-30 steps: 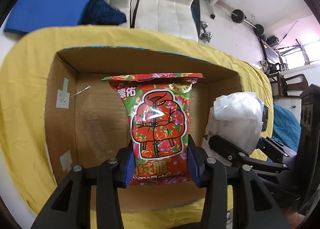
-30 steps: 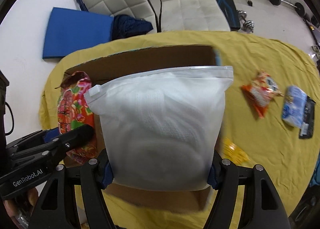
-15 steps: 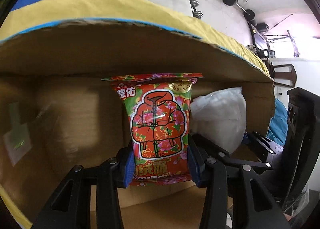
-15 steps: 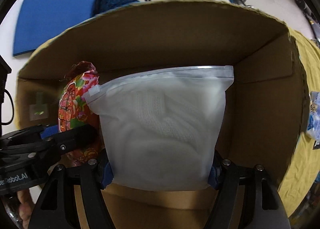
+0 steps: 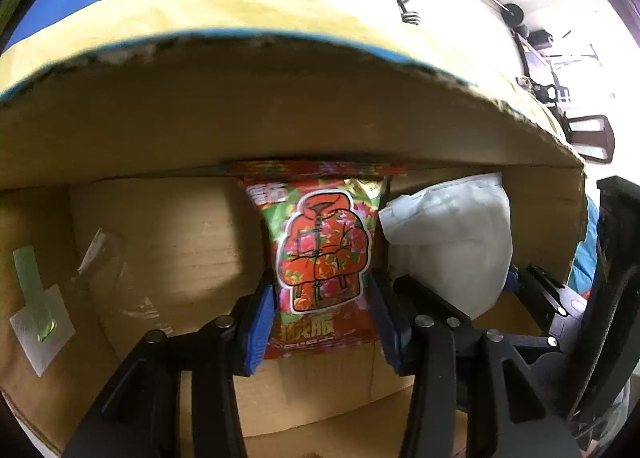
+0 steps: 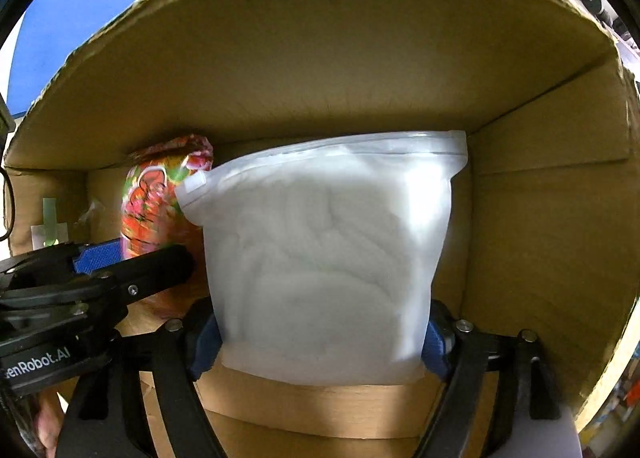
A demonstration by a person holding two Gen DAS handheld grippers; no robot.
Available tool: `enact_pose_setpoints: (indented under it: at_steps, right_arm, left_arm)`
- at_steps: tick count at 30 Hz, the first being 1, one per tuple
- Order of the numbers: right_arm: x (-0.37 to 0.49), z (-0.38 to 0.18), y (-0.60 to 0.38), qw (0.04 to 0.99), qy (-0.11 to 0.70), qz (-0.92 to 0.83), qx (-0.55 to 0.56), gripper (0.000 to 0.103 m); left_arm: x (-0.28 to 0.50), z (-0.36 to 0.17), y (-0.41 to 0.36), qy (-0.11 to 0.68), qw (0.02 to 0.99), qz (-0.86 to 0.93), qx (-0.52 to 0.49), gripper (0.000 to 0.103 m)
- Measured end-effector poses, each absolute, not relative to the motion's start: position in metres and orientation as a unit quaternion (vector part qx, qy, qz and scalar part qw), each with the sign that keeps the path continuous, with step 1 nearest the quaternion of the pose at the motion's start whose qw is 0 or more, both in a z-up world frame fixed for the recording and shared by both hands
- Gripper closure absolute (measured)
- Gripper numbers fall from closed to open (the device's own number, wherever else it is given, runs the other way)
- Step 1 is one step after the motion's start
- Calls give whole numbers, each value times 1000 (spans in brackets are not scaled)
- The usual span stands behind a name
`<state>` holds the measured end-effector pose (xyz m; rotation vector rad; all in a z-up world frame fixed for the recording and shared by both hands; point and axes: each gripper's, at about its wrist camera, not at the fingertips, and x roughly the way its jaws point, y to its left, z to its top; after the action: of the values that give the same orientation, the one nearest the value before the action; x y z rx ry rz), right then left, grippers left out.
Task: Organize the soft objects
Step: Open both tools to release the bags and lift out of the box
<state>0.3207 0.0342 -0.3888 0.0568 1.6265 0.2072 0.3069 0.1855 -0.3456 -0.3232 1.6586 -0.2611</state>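
Note:
My left gripper (image 5: 322, 332) is shut on a red floral snack packet (image 5: 320, 254) and holds it upright deep inside a cardboard box (image 5: 280, 110). The packet's top edge reaches the box's far wall. My right gripper (image 6: 320, 350) is shut on a white zip bag of soft filling (image 6: 328, 254), also inside the box, just right of the packet. The packet shows in the right wrist view (image 6: 156, 210) with the left gripper (image 6: 132, 278) in front of it. The white bag shows in the left wrist view (image 5: 448, 246).
The box stands on a yellow cloth (image 5: 240, 14). Tape pieces (image 5: 36, 306) stick to the box's left inner wall. The box's right wall (image 6: 552, 242) is close beside the white bag. Chairs, a blue mat (image 6: 60, 46) and weights lie beyond.
Both grippers have moved down and forward into the box with their loads. The box walls now fill both views and the packet's top has reached the far wall.

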Motion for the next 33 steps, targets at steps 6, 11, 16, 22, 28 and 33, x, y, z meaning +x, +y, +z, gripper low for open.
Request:
enact_pose_setpoints:
  at_steps: [6, 11, 16, 22, 28, 33]
  right_arm:
    - [319, -382, 36, 685, 722, 96, 20, 16]
    - [314, -370, 41, 688, 719, 101, 12, 13]
    - [305, -352, 43, 695, 711, 104, 3, 5]
    - [301, -338, 43, 704, 703, 101, -13, 0]
    - [276, -321, 40, 712, 694, 101, -17, 0]
    - [250, -299, 32, 725, 681, 101, -22, 0]
  left_arm:
    - [301, -332, 190, 725, 673, -94, -114, 55]
    - [291, -315, 195, 708, 693, -80, -106, 46]
    - [273, -301, 197, 690, 714, -69, -100, 22]
    - [259, -288, 203, 669, 736, -51, -91, 8]
    - [243, -274, 201, 654, 749, -41, -94, 7]
    - [227, -253, 190, 634, 767, -32, -90, 7]
